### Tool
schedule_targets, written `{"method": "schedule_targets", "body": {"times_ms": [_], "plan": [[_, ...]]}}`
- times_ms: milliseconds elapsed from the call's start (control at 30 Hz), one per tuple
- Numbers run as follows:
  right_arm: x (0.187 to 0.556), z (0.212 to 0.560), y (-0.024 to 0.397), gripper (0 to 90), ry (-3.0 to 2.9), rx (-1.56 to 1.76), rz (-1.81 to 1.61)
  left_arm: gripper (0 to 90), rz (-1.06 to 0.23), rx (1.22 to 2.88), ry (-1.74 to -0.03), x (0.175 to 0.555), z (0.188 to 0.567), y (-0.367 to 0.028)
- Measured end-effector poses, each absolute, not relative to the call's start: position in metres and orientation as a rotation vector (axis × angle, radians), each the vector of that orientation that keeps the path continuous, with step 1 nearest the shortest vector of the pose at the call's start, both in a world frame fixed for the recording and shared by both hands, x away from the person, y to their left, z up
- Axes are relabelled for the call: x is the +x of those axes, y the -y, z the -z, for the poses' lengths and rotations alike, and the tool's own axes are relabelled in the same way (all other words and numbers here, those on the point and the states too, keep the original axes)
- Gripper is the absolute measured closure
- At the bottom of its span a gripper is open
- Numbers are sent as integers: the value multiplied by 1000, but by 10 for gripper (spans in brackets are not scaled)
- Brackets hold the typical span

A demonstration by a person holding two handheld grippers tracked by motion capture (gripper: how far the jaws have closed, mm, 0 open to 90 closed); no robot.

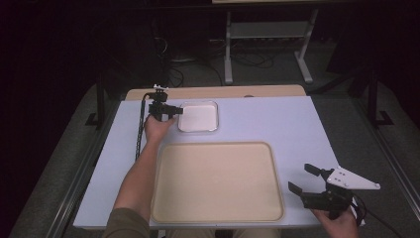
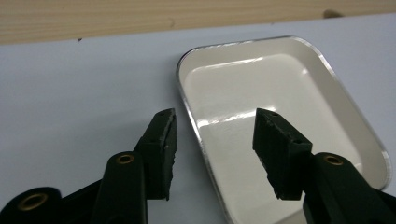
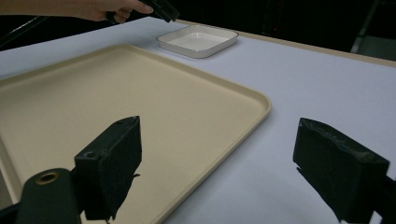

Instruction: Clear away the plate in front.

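A small white rectangular dish with a thin metallic rim and rounded corners (image 1: 198,117) sits near the far left of a pale lavender-white tabletop (image 1: 277,124). The left gripper (image 1: 171,111) reaches it from the dish's left side. In the left gripper view its two black jaws stand apart and straddle the dish's near rim (image 2: 196,135): one jaw hangs outside over the bare table, the other over the glossy white floor of the dish. Neither pad presses on the rim, so the dish is between the jaws but not pinched.

Just in front of the dish, nearer the person, lies a large cream-coloured rectangular plastic tray with a raised lip (image 1: 218,181), with a narrow strip of table between the two. Beyond the dish runs the table's light wooden far edge (image 1: 223,92), close behind it. To the right of the dish the tabletop lies broad and open.

The right gripper (image 1: 305,179) rests at the near right, beside the tray's right edge, its jaws spread wide with nothing between them.
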State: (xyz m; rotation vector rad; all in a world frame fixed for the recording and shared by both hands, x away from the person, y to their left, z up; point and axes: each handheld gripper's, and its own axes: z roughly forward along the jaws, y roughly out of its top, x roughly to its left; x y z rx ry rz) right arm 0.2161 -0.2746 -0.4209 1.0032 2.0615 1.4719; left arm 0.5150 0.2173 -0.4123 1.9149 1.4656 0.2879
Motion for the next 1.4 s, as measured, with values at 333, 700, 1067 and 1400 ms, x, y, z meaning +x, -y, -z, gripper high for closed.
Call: {"method": "schedule_targets", "body": {"times_ms": [333,700,1067,1400], "plan": [[215,420,275,147,-2054,1006,-1476,607,-261,1901,-1566,520,429,-210],[214,421,274,160,-2066,1003,-1465,742,-262,1890,-1629,521,436,-208],[215,421,273,164,-2073,999,-1459,848,-178,1833,-1668,523,440,-211],[215,421,274,164,-2071,1002,-1457,886,-129,1656,-1713,519,447,-219]]}}
